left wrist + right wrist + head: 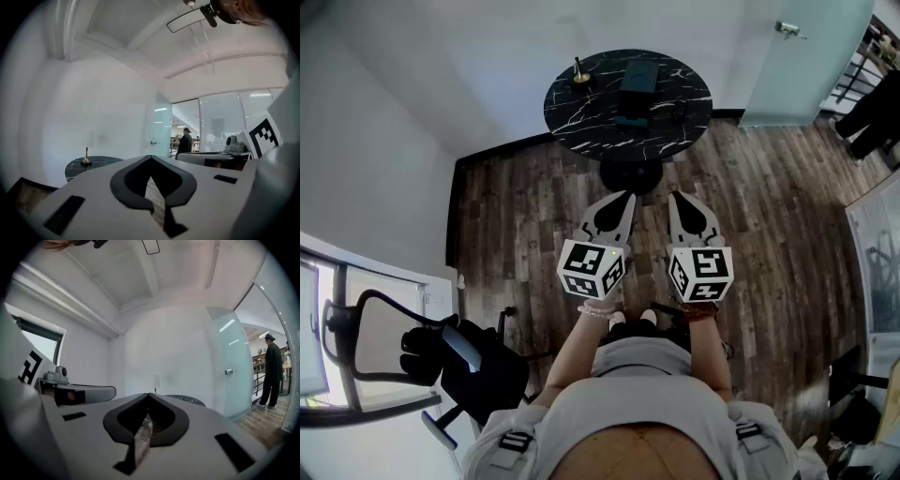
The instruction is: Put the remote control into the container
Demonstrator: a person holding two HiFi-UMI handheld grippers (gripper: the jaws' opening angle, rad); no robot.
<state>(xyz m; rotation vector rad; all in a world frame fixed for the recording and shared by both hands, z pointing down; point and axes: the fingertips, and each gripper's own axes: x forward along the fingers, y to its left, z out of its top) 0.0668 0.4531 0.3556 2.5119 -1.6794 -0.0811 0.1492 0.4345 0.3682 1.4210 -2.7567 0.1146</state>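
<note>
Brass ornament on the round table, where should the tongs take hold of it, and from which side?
Grip the brass ornament by its thin upright stem, just above the flared base, probably coming level from the table's near left edge. The stem is slim; the base looks too wide.

Round table: black stone-look top with thin white veins, smooth and lightly glossy, bearing a small brass-coloured metal piece and a dark, matt container. Floor: dark wood planks with visible grain and a low sheen. Left gripper and right gripper: smooth, matt white plastic shells with matt black jaw linings and flat black-on-white printed marker faces; behind them, smooth white painted walls and a frosted, pale green glass door with a metal handle.
</note>
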